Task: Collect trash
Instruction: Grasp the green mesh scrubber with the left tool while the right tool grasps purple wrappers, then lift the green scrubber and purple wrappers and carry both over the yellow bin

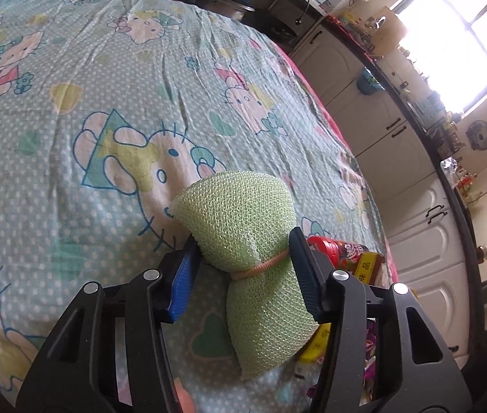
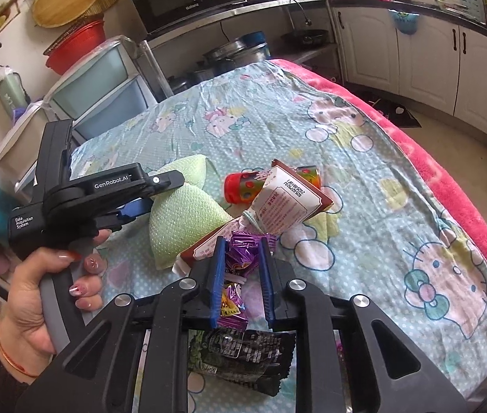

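While both my tongs are tipped down at the bed sheet (image 2: 364, 158), each one has already got something. My left tongs (image 1: 243, 258) are pinched on the green mesh pouch (image 1: 243, 213), right at its waist where the rubber band (image 1: 264, 266) cinches it, so its long axis runs straight out between the fingers, away from me. My right tongs (image 2: 241, 275) are squeezed narrow on the purple candy wrapper (image 2: 243, 258).

What's left of the pile sits beside that wrapper: a brown sachet (image 2: 278, 203) lying slantwise just beyond it, a red-capped tube (image 2: 243, 187) behind that, and a dark snack packet (image 2: 240, 354) under the right tongs. All of it is nearer my right hand, I reckon. No bin or bag visible in either view.
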`<state>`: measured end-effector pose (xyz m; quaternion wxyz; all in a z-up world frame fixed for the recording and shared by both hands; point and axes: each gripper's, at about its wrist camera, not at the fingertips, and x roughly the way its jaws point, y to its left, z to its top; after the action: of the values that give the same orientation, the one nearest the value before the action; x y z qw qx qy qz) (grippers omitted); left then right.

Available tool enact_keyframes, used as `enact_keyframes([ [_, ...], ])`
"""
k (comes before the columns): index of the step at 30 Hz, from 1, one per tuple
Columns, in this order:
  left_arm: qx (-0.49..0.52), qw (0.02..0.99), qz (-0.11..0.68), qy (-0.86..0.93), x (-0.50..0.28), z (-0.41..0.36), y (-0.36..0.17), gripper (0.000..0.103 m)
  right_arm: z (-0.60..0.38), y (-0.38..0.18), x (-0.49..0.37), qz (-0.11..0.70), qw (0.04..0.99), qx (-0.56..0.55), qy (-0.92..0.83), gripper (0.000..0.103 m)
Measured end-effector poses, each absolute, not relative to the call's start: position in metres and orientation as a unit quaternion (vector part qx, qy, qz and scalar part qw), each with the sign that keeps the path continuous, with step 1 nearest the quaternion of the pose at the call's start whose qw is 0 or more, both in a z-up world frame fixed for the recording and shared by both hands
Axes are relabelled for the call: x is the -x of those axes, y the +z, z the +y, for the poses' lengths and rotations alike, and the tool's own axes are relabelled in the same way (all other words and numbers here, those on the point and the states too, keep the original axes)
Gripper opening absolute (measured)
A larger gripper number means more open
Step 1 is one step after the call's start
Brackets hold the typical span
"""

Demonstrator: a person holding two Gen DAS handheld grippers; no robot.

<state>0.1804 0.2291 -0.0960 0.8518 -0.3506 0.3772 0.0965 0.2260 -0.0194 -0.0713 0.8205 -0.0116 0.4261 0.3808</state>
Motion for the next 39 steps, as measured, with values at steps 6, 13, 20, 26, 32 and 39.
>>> enact_keyframes([
  [6,0.351,0.857,0.366,0.094,-0.164,0.232,-0.088,0.033,-0.022,-0.062,-0.218,0.414,0.824,0.013,0.387,0.018],
  [13,0.333,0.868,0.356,0.090,-0.147,0.234,-0.072,0.026,-0.024,-0.054,-0.211,0.404,0.825,0.014,0.395,0.018],
  [20,0.306,0.885,0.342,0.080,-0.129,0.224,-0.047,0.026,-0.026,-0.042,-0.202,0.390,0.827,0.012,0.405,0.018],
  [26,0.270,0.901,0.331,0.073,-0.115,0.210,-0.025,0.026,-0.033,-0.029,-0.194,0.374,0.831,0.012,0.412,0.018],
  [32,0.229,0.915,0.323,0.076,-0.104,0.196,-0.005,0.026,-0.042,-0.017,-0.190,0.360,0.835,0.015,0.416,0.018],
  [39,0.206,0.925,0.312,0.065,-0.099,0.179,0.009,0.026,-0.049,0.002,-0.183,0.337,0.842,0.021,0.421,0.018],
])
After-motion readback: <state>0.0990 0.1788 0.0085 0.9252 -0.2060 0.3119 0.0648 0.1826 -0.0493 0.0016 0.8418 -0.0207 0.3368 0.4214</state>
